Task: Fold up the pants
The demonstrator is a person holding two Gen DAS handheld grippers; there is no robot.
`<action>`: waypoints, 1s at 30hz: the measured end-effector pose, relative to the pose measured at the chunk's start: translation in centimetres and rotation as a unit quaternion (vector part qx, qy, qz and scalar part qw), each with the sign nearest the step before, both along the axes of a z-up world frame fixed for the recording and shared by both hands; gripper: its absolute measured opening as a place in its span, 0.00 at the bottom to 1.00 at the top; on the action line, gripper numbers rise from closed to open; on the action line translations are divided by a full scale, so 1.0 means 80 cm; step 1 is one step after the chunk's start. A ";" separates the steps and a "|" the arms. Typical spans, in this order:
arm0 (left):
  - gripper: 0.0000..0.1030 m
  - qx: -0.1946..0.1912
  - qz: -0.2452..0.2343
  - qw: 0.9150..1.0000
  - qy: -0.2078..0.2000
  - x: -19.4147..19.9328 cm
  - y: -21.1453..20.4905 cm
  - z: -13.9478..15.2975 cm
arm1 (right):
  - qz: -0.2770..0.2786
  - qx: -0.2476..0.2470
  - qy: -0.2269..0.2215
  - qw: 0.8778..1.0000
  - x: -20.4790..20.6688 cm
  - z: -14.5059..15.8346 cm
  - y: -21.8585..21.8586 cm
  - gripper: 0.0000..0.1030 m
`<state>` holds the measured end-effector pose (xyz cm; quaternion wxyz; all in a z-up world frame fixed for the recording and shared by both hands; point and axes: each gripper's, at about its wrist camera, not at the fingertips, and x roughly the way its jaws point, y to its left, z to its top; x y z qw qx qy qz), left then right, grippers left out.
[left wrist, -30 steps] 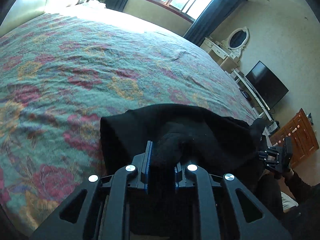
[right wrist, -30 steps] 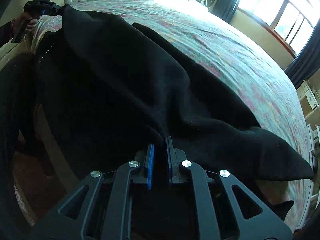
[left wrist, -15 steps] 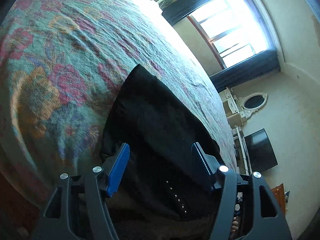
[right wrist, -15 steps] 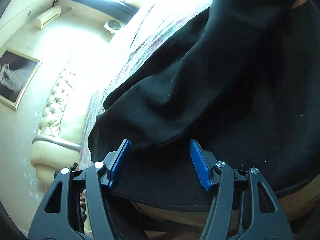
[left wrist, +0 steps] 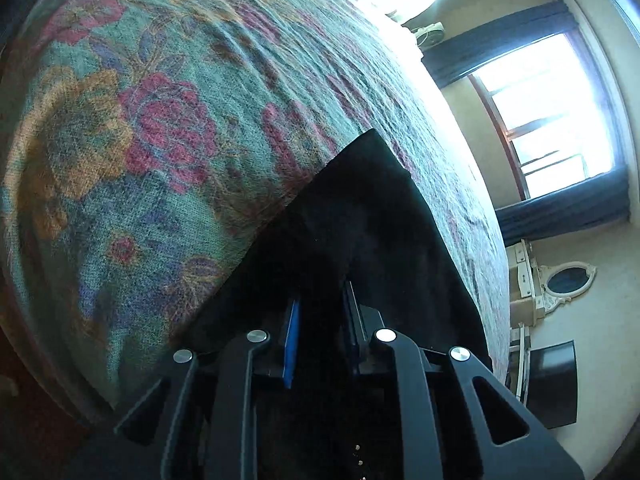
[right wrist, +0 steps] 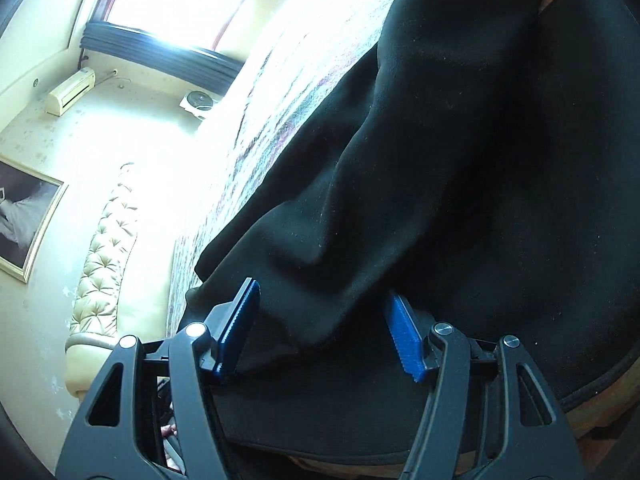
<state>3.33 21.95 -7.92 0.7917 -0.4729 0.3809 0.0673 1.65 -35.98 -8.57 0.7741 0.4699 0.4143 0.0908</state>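
Closing my left gripper [left wrist: 320, 316] on the black pants [left wrist: 372, 216], I pinch a fold of cloth between my jaws. The pants lie on the flowery bed cover [left wrist: 160, 128]. My right gripper [right wrist: 324, 324] stands wide apart, with pants cloth between, unpinched.

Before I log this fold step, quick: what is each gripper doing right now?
Left gripper: jaws closing on the black pants, fabric between them.
Right gripper: open, pants fabric between the pads, not pinched.
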 end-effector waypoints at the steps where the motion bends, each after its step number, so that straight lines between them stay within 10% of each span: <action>1: 0.16 -0.003 0.001 1.000 -0.002 -0.002 0.000 0.001 | -0.006 0.004 0.000 1.000 0.000 -0.001 -0.001 0.60; 4: 0.15 0.002 0.001 1.000 -0.003 -0.005 0.000 0.005 | -0.018 0.015 0.006 1.000 0.000 -0.006 -0.002 0.54; 10: 0.11 0.002 -0.004 1.000 -0.012 0.005 -0.003 0.013 | -0.026 0.032 0.022 0.999 0.001 -0.032 -0.019 0.08; 20: 0.11 0.008 -0.026 0.997 -0.075 -0.018 -0.005 0.075 | -0.015 0.041 -0.044 0.998 -0.041 0.015 -0.022 0.07; 30: 0.11 -0.024 -0.019 0.999 -0.019 -0.079 0.019 0.038 | -0.009 0.053 0.009 0.998 -0.099 -0.015 -0.044 0.07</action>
